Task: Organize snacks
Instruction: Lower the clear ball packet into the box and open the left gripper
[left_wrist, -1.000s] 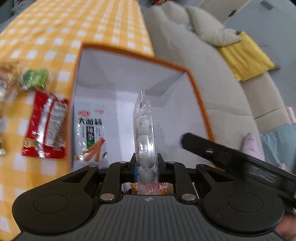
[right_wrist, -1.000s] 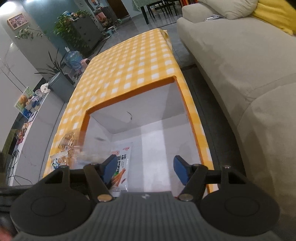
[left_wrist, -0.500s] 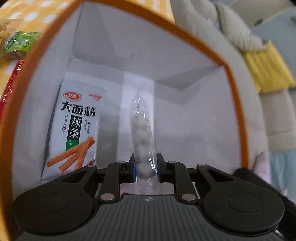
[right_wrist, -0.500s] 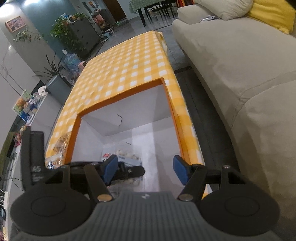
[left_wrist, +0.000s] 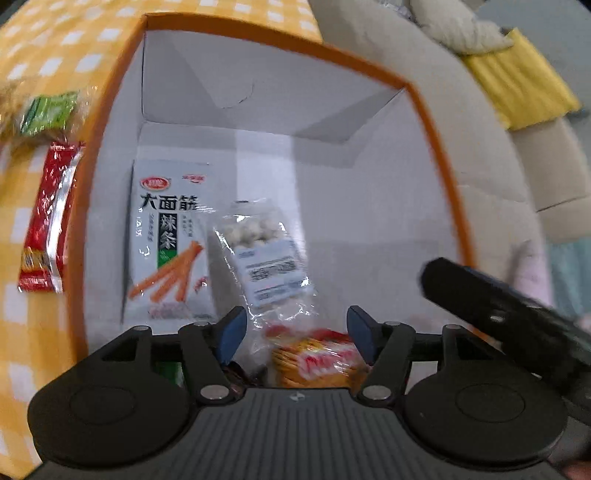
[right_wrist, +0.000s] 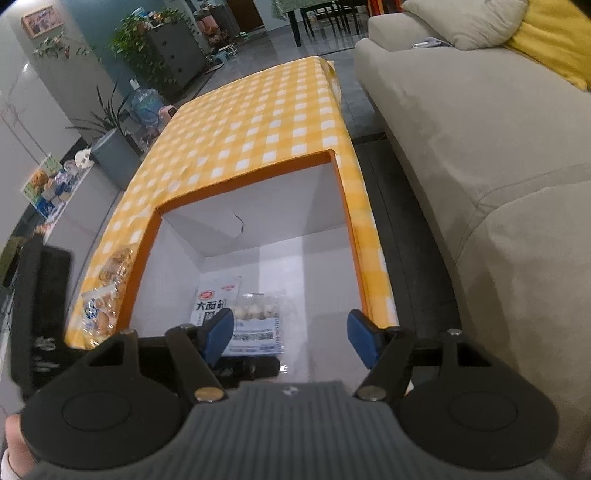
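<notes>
The clear bag (left_wrist: 264, 254) of white balls lies loose inside the box (left_wrist: 436, 144), on its white floor, label side up. It overlaps the right edge of the white packet (left_wrist: 168, 240) with orange sticks printed on it, which lies flat along the box's left wall. Nearer the camera, an orange-and-red pack (left_wrist: 317, 363) sits on the floor too, partly under the bag's lower end.

The left gripper (left_wrist: 297, 334) hangs over the box with its jaws opening; the bag's lower end lies between the blue pads (left_wrist: 231, 334), touched by neither. The right gripper (right_wrist: 291, 338) hovers over the box's near edge, its jaws spread wide with nothing in them.

The box stands at the near end of the yellow-checked table (right_wrist: 258, 122), against its right edge. Left of the box on the cloth lie a red packet (left_wrist: 46, 218), a green one (left_wrist: 48, 112) and a bag of pastries (right_wrist: 107, 295). A sofa (right_wrist: 480, 147) runs along the table's right side.
</notes>
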